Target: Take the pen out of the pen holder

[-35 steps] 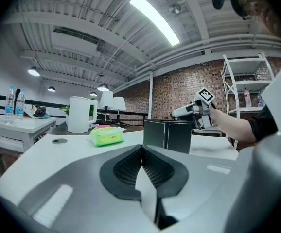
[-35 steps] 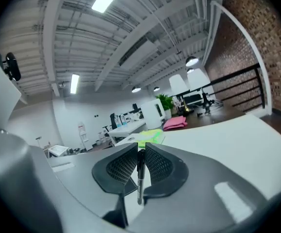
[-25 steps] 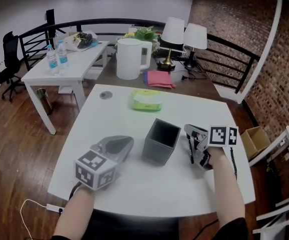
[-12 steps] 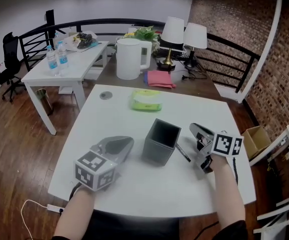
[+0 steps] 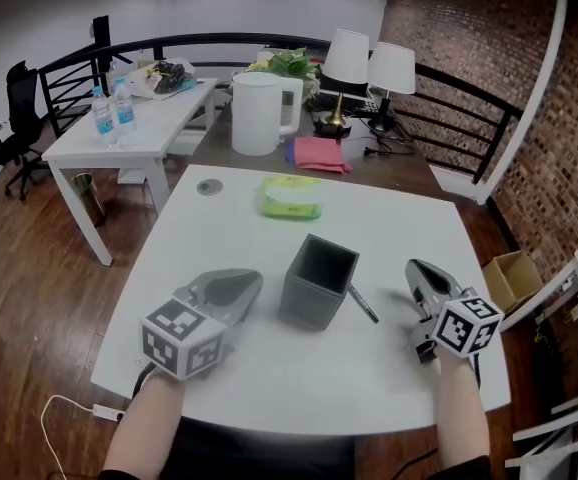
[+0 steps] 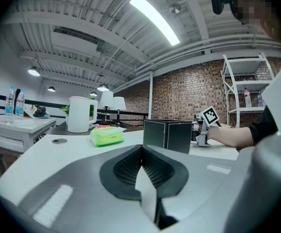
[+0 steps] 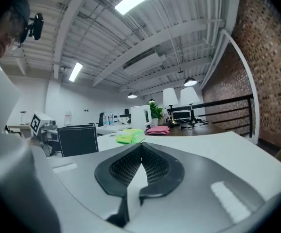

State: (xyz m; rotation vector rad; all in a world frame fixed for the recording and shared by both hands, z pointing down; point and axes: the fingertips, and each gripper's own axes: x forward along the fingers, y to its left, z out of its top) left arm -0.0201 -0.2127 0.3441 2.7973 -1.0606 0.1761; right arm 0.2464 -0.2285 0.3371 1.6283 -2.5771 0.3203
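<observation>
Pen point(image 5: 362, 304) lies beside the pen holder point(image 5: 319, 280); left claw point(image 6: 141, 150) and right claw point(image 7: 141, 147) are both pressed together, empty.

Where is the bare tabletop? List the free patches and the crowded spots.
Free: the near edge of the white table between left gripper and right gripper; the far right corner beyond the green pack; the left side between the round disc and left gripper. Crowded: the middle, where the pen lies beside the pen holder.
</observation>
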